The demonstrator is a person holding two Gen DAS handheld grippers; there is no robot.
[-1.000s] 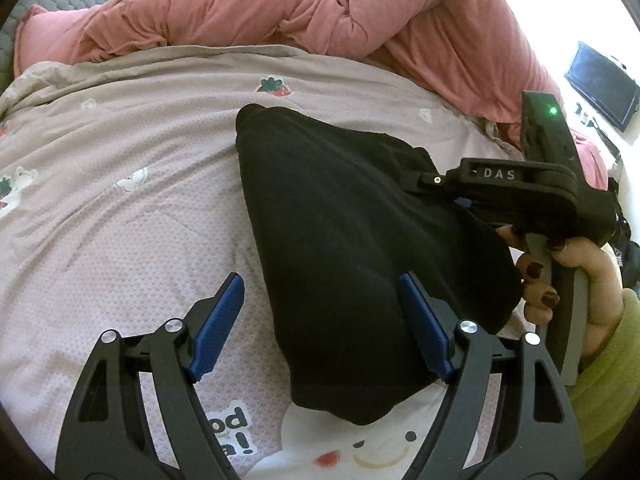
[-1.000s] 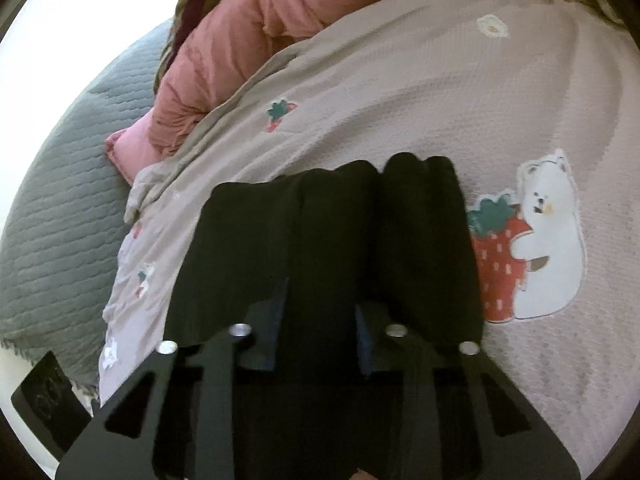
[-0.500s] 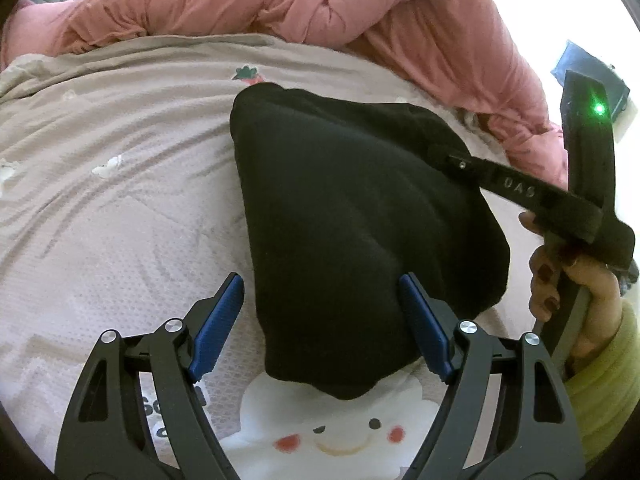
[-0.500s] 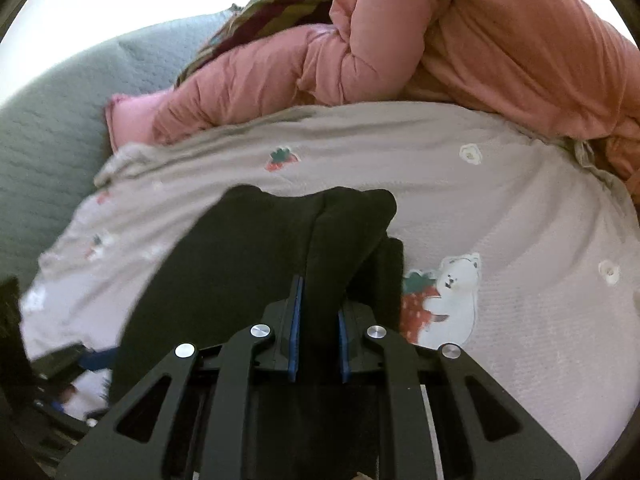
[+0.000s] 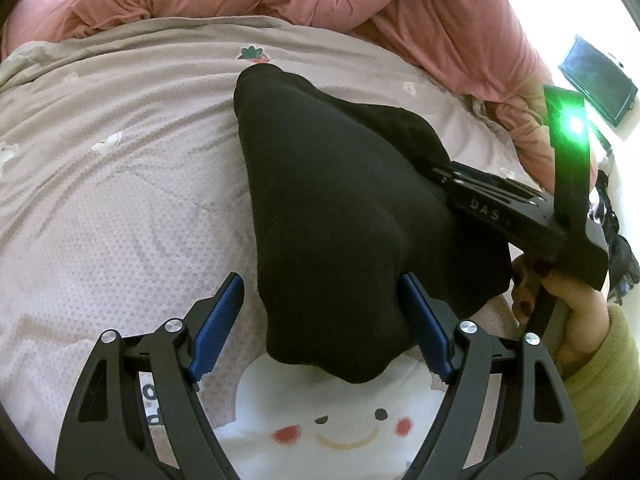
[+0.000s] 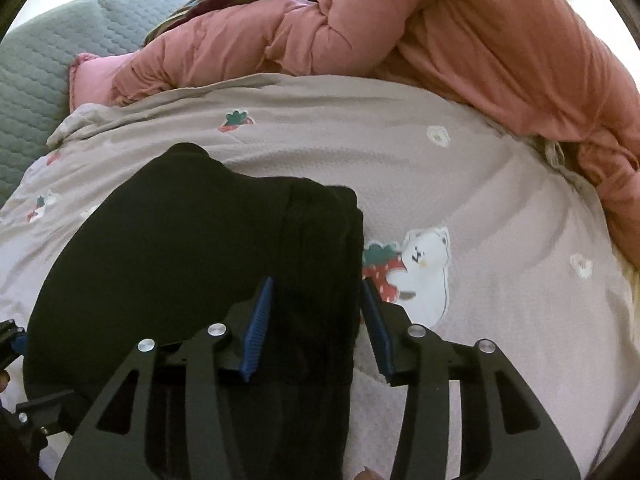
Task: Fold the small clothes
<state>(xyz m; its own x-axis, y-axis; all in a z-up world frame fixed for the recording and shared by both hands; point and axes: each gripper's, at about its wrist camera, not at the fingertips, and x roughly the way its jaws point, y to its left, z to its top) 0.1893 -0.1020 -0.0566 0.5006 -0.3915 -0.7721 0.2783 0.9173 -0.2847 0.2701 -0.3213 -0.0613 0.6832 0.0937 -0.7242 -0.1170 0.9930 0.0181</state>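
Black garment [image 5: 344, 216] lies folded in a compact bundle on the grey printed bedsheet [image 5: 120, 184], mid-frame in the left wrist view. Left gripper [image 5: 320, 320] at 6 o'clock, jaws spread wide; the near end of the bundle sits between the blue pads, no pinch. Right gripper [image 6: 316, 320] jaws parted, straddling the garment's right-hand folded edge; the fabric is not squeezed. Pink duvet [image 6: 440, 40] heaped at 12 to 2 o'clock. Bear-and-strawberry print [image 6: 416, 268] just right of the garment.
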